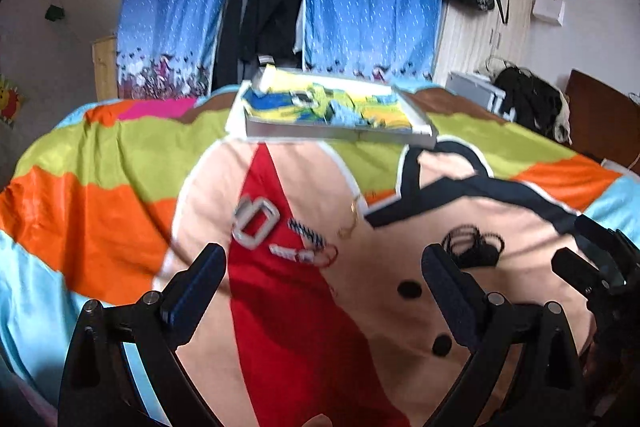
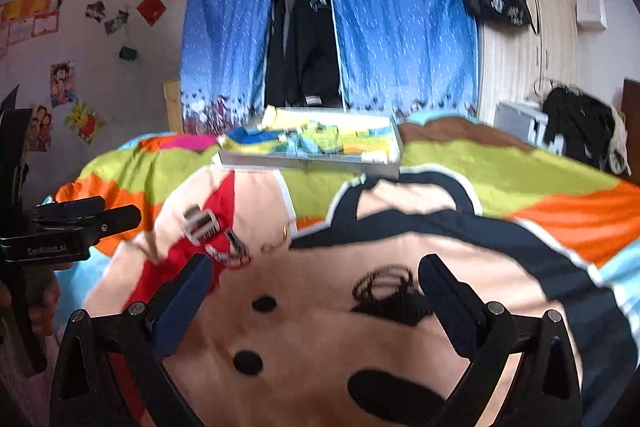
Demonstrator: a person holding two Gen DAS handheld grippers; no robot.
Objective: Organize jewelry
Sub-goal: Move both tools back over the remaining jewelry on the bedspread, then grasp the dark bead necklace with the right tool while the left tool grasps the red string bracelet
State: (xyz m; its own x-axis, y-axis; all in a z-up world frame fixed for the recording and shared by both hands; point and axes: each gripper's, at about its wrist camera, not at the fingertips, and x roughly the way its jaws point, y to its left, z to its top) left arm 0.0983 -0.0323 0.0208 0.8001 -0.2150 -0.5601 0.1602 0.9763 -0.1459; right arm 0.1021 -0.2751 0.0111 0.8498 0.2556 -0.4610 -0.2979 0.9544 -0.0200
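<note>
Matt cloth bedspread [image 1: 120,155]; gold chain [image 1: 352,219]

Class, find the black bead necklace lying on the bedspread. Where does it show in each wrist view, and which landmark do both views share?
Left wrist view: the black bead necklace lies right of centre, just beyond the gripper's right-hand finger.
Right wrist view: the black bead necklace lies near the centre, between the two open fingers, close to the right-hand one.
Shared landmark: the flat tray at the far edge of the bed.
</note>
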